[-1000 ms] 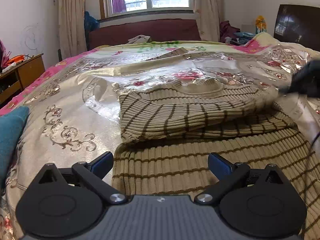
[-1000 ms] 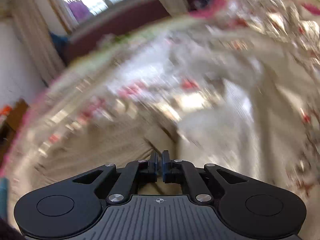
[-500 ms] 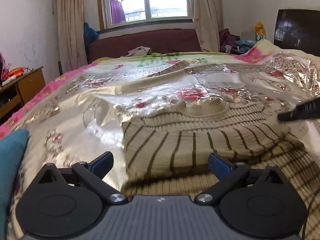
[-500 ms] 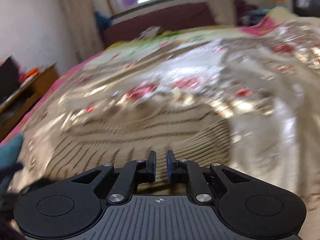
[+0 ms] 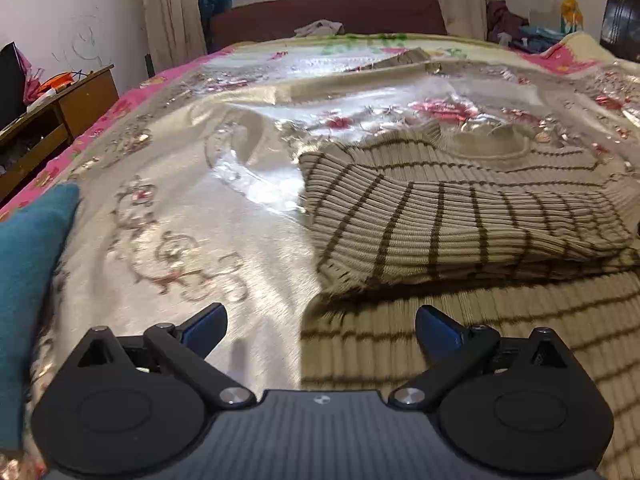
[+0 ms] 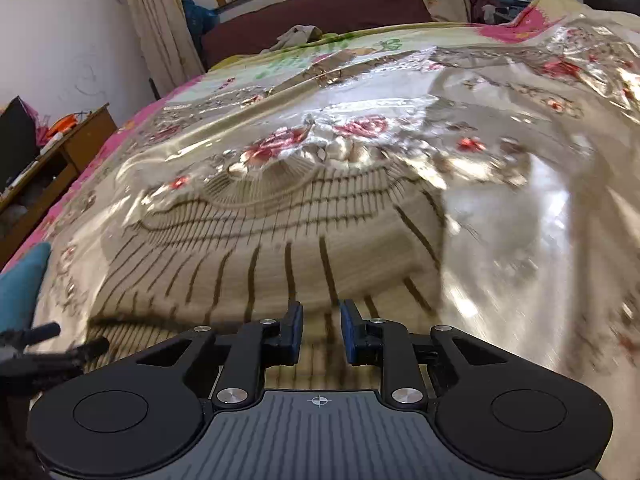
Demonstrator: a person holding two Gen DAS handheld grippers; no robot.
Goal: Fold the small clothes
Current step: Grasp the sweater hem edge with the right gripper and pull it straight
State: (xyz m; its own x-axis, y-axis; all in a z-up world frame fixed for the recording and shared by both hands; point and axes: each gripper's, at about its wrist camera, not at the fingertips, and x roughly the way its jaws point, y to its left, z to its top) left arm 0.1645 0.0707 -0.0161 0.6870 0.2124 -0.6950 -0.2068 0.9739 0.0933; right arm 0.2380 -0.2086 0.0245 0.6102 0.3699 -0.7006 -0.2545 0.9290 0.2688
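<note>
A beige ribbed sweater with dark brown stripes (image 5: 460, 216) lies on the bed, its sleeves folded across the body, collar toward the far end. It also shows in the right wrist view (image 6: 280, 248). My left gripper (image 5: 321, 326) is open and empty, low over the sweater's near left edge. My right gripper (image 6: 321, 330) is partly open and empty, just above the sweater's lower body. The left gripper's dark tips (image 6: 52, 344) show at the left edge of the right wrist view.
The shiny gold floral bedspread (image 5: 200, 184) covers the bed. A teal cloth (image 5: 28, 280) lies at the near left. A wooden desk (image 5: 48, 120) stands left of the bed. A dark red headboard (image 5: 328, 12) and a window are at the far end.
My right gripper has opened from shut and let go of the sweater's folded sleeve, then swung back to the near side. My left gripper stays open and has shifted left.
</note>
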